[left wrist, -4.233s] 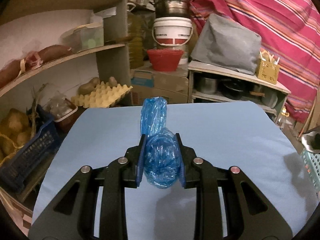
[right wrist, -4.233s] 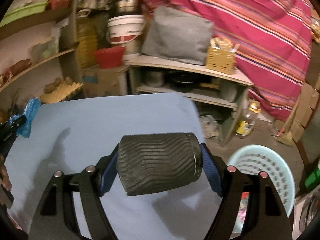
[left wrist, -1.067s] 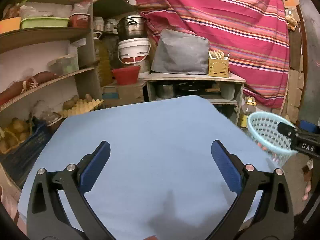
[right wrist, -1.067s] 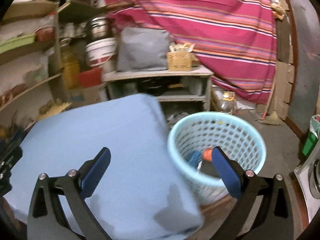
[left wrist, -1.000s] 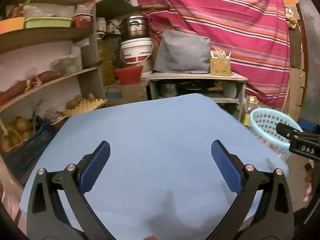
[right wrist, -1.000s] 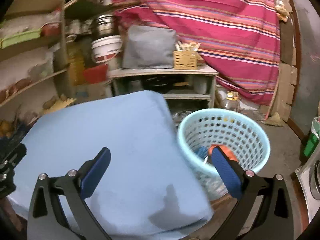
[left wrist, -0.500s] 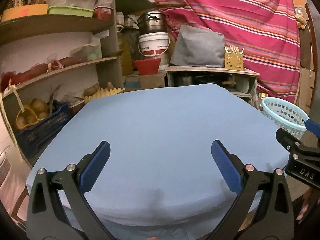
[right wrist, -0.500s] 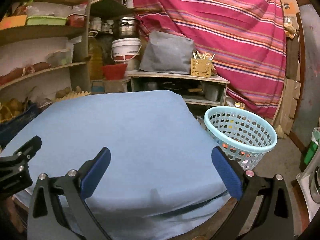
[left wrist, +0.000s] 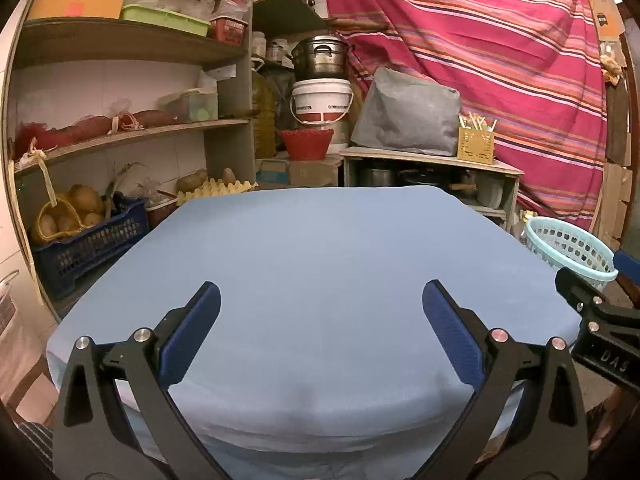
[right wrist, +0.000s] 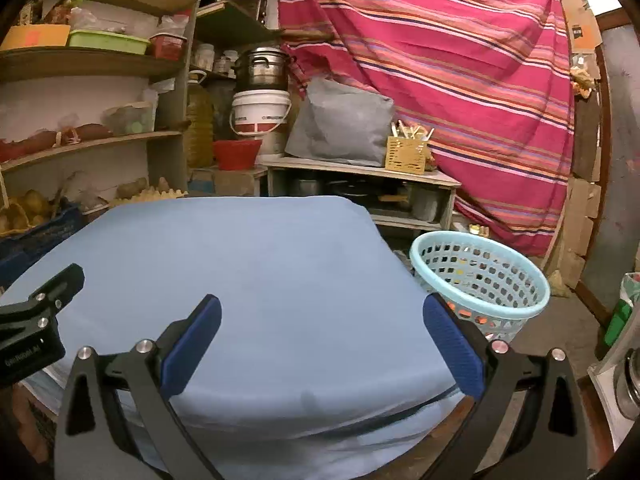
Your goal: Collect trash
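Pale-blue perforated plastic basket (right wrist: 480,280) right of blue-clothed table (right wrist: 260,280) | left gripper (left wrist: 320,320) jaws apart, empty | right gripper (right wrist: 320,332) jaws apart, empty

**Colours and patterns on scene**

Table cover (left wrist: 320,264) was plain light blue. Basket (right wrist: 480,280) was pale turquoise with a grid of holes. Curtain (left wrist: 500,48) was magenta-red with thin orange, white and dark stripes. Left gripper (left wrist: 320,312) and right gripper (right wrist: 320,320) were black with dark blue pads. Bucket (left wrist: 322,102) was white with red panels. Crate (left wrist: 88,240) was navy.
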Tool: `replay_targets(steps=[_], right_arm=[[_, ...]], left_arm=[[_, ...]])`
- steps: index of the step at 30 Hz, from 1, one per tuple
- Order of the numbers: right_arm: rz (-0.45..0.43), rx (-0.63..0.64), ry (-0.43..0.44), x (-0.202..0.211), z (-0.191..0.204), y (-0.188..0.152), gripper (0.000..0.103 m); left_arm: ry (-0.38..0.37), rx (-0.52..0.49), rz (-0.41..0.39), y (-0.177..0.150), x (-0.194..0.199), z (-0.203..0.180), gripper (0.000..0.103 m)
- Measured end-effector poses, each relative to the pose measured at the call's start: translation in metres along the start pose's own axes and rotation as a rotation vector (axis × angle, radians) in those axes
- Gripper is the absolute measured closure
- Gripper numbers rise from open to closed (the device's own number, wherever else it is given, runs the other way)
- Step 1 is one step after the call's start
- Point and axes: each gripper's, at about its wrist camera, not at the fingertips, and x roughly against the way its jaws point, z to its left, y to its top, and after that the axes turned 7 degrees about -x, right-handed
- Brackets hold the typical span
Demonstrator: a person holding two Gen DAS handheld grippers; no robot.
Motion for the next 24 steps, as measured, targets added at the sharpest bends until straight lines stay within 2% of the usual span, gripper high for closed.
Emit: replay_targets(steps=[14, 24], right_arm=[[-0.032, 0.027, -0.065, 0.005, -0.005, 0.002, 0.005], [-0.026, 0.013, -0.076, 0.004, -0.013, 0.003, 0.005]], left_arm=[[-0.056, -0.014, 0.015, 0.0, -0.009, -0.011, 0.005], [-0.056, -0.027, 0.003, 0.002, -0.01, -0.019, 0.005]])
